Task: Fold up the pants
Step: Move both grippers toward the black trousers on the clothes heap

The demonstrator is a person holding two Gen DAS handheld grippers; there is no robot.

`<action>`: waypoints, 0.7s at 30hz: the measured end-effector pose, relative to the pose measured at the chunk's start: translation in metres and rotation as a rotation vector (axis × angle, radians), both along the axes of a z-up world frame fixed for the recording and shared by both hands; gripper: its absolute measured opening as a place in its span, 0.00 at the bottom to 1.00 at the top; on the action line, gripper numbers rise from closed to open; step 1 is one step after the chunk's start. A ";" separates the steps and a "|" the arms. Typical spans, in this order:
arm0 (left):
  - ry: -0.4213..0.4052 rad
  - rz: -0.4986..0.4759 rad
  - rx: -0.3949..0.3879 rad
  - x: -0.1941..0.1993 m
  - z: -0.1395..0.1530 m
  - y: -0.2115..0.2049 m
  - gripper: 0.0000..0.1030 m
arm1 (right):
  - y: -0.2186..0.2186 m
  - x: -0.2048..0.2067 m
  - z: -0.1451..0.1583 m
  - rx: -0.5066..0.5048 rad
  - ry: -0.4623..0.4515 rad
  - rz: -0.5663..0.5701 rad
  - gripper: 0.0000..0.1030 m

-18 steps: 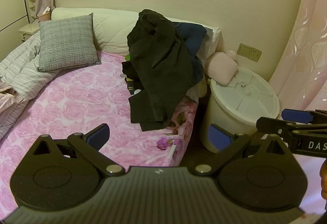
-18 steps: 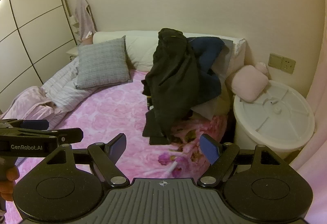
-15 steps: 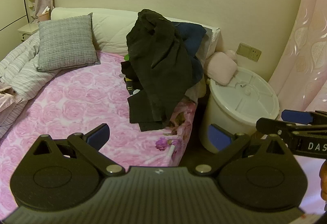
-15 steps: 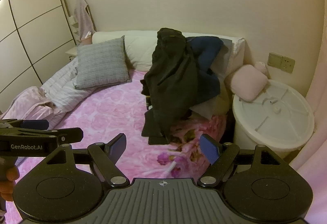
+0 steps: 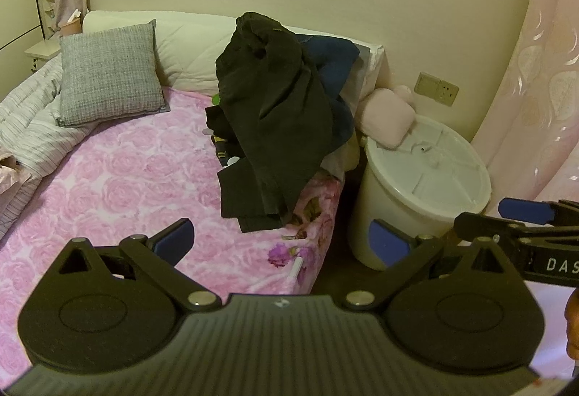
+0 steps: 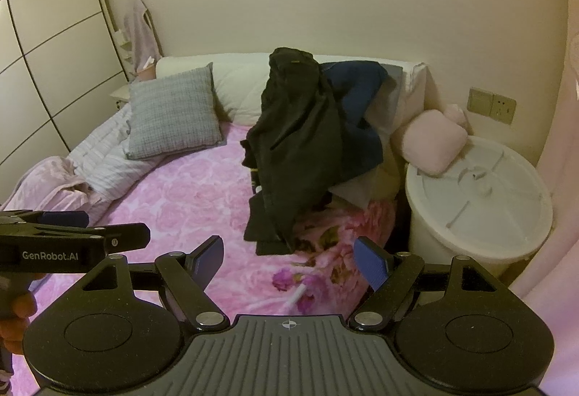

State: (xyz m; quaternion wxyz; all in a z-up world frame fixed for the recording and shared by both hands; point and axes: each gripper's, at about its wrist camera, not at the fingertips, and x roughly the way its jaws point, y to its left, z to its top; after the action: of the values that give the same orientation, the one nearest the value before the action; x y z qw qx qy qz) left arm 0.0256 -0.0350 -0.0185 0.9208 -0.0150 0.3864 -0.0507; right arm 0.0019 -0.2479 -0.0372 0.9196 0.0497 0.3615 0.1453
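1. So, the step in hand looks like the approach: both tools hang in the air short of the bed, and nothing is gripped. The left gripper has its blue-padded jaws spread wide with only air between them; the right gripper is spread wide and empty as well.

2. The crumpled black fabric pants lie ahead of both tools and well apart from them, heaped against the white padded headboard and trailing down onto the pink rose-print bedspread. From the right gripper they sit straight ahead and slightly up.

3. A dark navy garment lies just behind the pants, touching them. I would aim for black cloth only, or both pieces may come away together.

4. The best handle is probably the waistband, which seems to be the top of the heap; I cannot tell for certain which edge it is. Bring each tool in on its own side of that edge.

5. Close on a single layer near the outer seams, then lift and carry the pants toward the bare bedspread ahead of the left gripper, beside the grey woven square cushion, where there is room to spread them flat.

6. Keep the right tool away from the white lidded plastic bucket on its right.
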 end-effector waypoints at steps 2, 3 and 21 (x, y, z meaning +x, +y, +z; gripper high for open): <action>0.005 0.000 -0.003 0.002 -0.002 0.001 0.98 | 0.001 0.002 -0.001 -0.003 0.007 -0.001 0.74; 0.007 0.000 -0.004 0.003 -0.002 0.002 0.98 | 0.001 0.004 -0.001 -0.004 0.009 -0.001 0.74; 0.079 0.069 -0.139 0.093 -0.081 0.033 0.98 | -0.021 0.089 -0.048 -0.019 0.102 -0.041 0.74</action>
State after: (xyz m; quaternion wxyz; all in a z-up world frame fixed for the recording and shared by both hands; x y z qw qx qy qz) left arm 0.1183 -0.0023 -0.0995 0.9028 -0.0943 0.4171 -0.0448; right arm 0.0904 -0.2685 -0.0849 0.9032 0.0556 0.4083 0.1204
